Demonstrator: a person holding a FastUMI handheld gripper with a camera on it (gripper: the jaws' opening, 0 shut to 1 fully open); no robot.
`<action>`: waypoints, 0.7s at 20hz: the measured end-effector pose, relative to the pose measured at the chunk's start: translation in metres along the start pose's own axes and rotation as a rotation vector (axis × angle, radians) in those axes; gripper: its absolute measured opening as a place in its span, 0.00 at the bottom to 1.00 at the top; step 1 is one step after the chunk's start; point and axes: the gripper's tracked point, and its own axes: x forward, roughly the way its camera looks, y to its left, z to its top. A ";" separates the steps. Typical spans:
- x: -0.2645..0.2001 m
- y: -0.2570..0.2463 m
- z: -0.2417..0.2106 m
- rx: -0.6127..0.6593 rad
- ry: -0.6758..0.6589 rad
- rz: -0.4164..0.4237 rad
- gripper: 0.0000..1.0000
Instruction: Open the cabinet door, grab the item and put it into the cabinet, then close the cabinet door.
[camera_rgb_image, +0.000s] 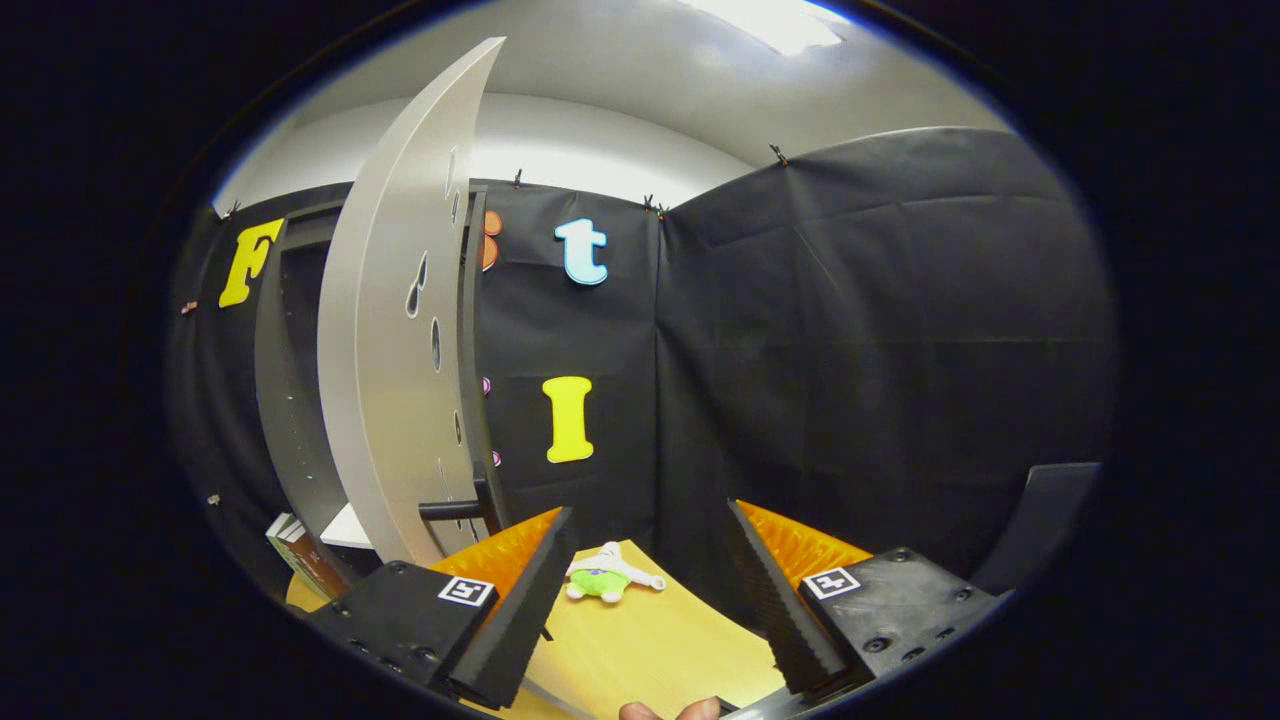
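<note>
The gripper (650, 590) hung wide open, empty. Just beyond its fingers at twelve o'clock lay the plush toy (606, 578) on the table (660, 650). The cabinet door (395, 330) stood open at ten o'clock; grabbing looked next, needing a descent over the toy.

Recording booth, not a home: black cloth walls (880, 330) clipped up around a wooden worktop (650, 640), plain ceiling with light panel (770, 20) overhead, open cabinet (300, 400) at left.

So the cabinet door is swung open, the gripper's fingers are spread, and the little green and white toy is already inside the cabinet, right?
Not quite. In the gripper view the toy lies on the wooden table, just ahead of the open gripper. The cabinet door is indeed open.
</note>
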 end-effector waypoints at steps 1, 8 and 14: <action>-0.001 0.003 -0.001 -0.006 0.001 0.003 0.96; -0.020 0.031 -0.002 -0.011 0.013 0.029 0.97; -0.035 0.067 -0.005 -0.001 0.023 0.099 0.97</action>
